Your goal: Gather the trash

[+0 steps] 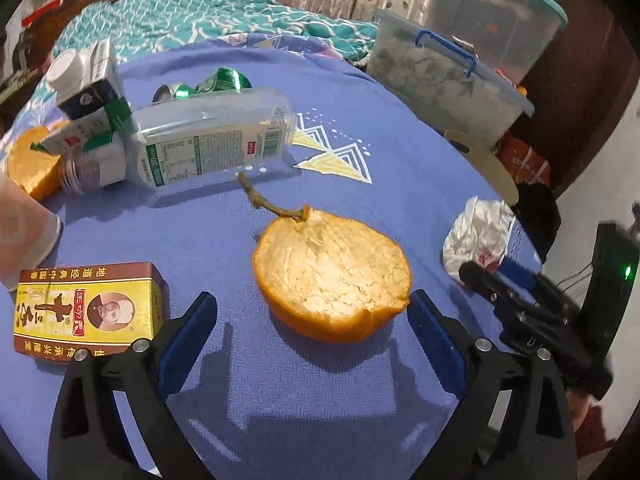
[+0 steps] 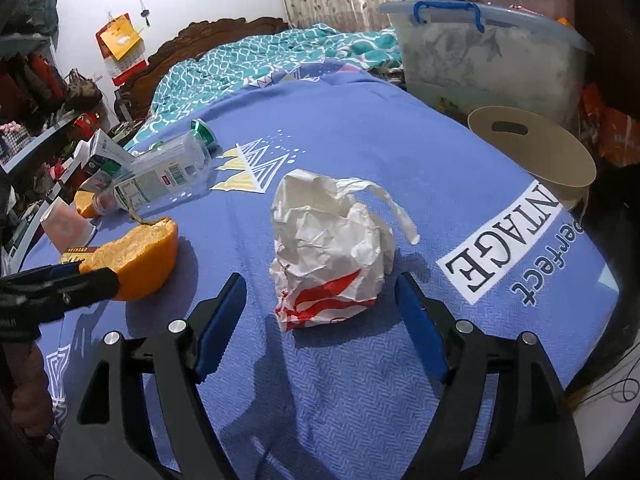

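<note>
A half orange peel [image 1: 334, 276] with a stem lies on the blue cloth, just ahead of my open left gripper [image 1: 312, 310], partly between its fingers. It also shows in the right wrist view [image 2: 138, 258]. A crumpled white and red plastic bag [image 2: 328, 248] lies between the fingers of my open right gripper [image 2: 320, 292]; it also shows in the left wrist view [image 1: 478, 236]. A clear plastic bottle [image 1: 212, 140], cartons [image 1: 88, 84], a crushed green can [image 1: 212, 82], a yellow-brown box [image 1: 86, 312] and another peel [image 1: 32, 164] lie at the left.
A tan paper bin [image 2: 536, 160] stands at the cloth's right edge. A lidded plastic storage box [image 2: 480, 56] stands behind it. A pink paper cup [image 1: 20, 232] lies at the far left. A teal blanket [image 2: 280, 52] lies at the back.
</note>
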A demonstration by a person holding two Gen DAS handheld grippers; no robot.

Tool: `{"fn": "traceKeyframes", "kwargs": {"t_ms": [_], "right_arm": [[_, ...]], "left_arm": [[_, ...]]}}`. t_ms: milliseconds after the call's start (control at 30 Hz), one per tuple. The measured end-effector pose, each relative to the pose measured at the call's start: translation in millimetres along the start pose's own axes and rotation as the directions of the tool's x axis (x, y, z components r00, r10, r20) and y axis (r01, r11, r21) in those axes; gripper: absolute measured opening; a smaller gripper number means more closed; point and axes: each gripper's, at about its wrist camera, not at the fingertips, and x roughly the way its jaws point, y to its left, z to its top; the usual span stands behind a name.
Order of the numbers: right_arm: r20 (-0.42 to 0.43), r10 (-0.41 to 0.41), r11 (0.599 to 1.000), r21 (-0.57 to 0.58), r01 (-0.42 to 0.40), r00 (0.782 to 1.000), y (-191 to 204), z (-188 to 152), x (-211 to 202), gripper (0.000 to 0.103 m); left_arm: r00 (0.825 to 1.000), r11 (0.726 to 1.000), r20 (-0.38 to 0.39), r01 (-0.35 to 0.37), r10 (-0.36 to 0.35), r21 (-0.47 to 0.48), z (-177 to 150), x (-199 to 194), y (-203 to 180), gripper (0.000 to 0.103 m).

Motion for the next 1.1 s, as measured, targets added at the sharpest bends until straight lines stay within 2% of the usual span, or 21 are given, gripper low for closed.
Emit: {"fn": "traceKeyframes", "kwargs": {"t_ms": [100,267,400,433,467,500,533,567,600,667,733,833,967,1100], "right_arm": [[0.002,-0.005,1.000,0.006,0.005,1.000,-2.3,0.1,-1.6,0.080],[-0.013,-0.001,1.000,0.003,0.001,1.000,-2.7,-2.9,1.0,0.081],[-0.022,0.001,1.000,0.004,0.000,1.000,-3.3,-4.7,3.5,0.082],[-0.021,0.002,1.000,0.005,-0.002,1.000,-3.3,-4.4,4.0,0.082],[-0.021,0.002,1.000,0.005,-0.002,1.000,-2.5,-4.5,4.5,0.082],[-0.020,0.001,1.000,0.002,-0.001,1.000,-2.1,-3.7,5.1,0.082],[-0.017,-0.004,1.000,-0.004,0.003,1.000,-1.3,-2.6,6.4,0.082],[-0.017,-0.006,1.000,-0.009,0.006,1.000,-0.9,-1.8,7.4,0.073],[-0.022,-0.008,1.000,-0.022,0.008,1.000,0.3,-0.7,9.7,0.047],[-0.031,-0.031,0.998,-0.060,0.029,0.999,3.8,0.9,12.8,0.042],[-0.019,-0.015,0.999,-0.044,0.014,1.000,0.6,2.7,10.0,0.040],[0.021,-0.039,0.999,-0.019,0.040,0.999,-9.9,4.3,4.5,0.040],[0.017,-0.057,0.997,0.056,0.055,0.998,-40.8,8.7,6.3,0.040],[0.044,-0.084,0.986,0.148,0.076,0.996,-81.5,23.0,1.2,0.040]], "left_arm": [[0.999,1.000,0.034,-0.019,0.019,0.003,2.5,-4.3,0.4,0.092],[0.999,0.994,0.010,-0.049,0.048,0.093,-7.2,4.6,-18.7,0.094],[0.996,0.990,-0.013,-0.082,0.084,0.111,-9.0,19.1,-26.4,0.092],[0.996,0.989,-0.011,-0.089,0.091,0.117,-8.1,23.2,-26.9,0.089],[0.995,0.988,-0.013,-0.095,0.097,0.124,-7.4,26.7,-27.0,0.066],[0.996,0.988,-0.025,-0.087,0.091,0.129,-6.1,30.9,-27.0,0.057],[0.998,0.992,-0.039,-0.050,0.055,0.115,-3.1,33.5,-24.3,0.053],[0.998,0.993,-0.027,-0.049,0.052,0.107,-1.1,31.8,-24.0,0.043],[0.998,0.991,-0.009,-0.057,0.058,0.118,1.7,28.9,-25.7,0.037],[0.998,0.989,-0.005,-0.061,0.062,0.131,7.2,26.0,-28.2,0.033],[0.999,0.992,-0.011,-0.029,0.031,0.122,12.7,25.3,-29.0,0.031],[1.000,0.991,-0.017,-0.006,0.008,0.131,21.8,29.6,-37.1,0.030],[0.997,0.988,-0.047,0.067,-0.061,0.141,40.4,44.2,-58.2,0.030],[0.989,0.972,-0.069,0.142,-0.131,0.187,68.5,65.8,-96.8,0.030]]}}
